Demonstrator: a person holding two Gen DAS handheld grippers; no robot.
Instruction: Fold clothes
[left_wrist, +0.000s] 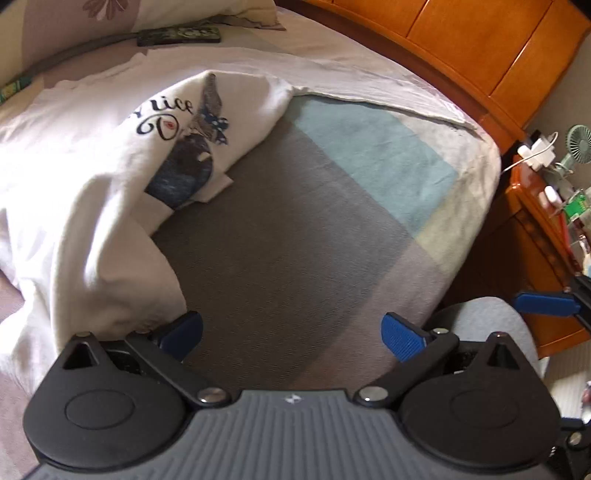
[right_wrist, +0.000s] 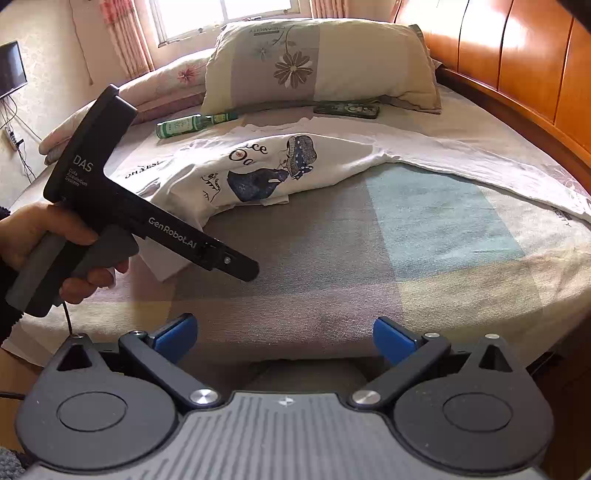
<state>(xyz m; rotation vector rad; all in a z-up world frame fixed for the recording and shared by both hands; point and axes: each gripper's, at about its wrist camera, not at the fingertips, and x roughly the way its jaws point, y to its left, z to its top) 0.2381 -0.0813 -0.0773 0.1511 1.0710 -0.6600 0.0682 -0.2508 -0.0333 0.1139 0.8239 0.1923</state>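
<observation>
Both pairs of blue fingers stand spread wide and empty. The left gripper (left_wrist: 293, 334) hovers low over the bed (left_wrist: 295, 229), its left finger just beside the white T-shirt (left_wrist: 92, 184). The right gripper (right_wrist: 284, 338) hangs at the bed's near edge. The printed shirt lies bunched across the striped sheet, below the pillow (right_wrist: 317, 62), near a green bottle (right_wrist: 192, 123).

Two low wrist views over the bed (right_wrist: 332, 266), sharing the shirt (left_wrist: 92, 177).
</observation>
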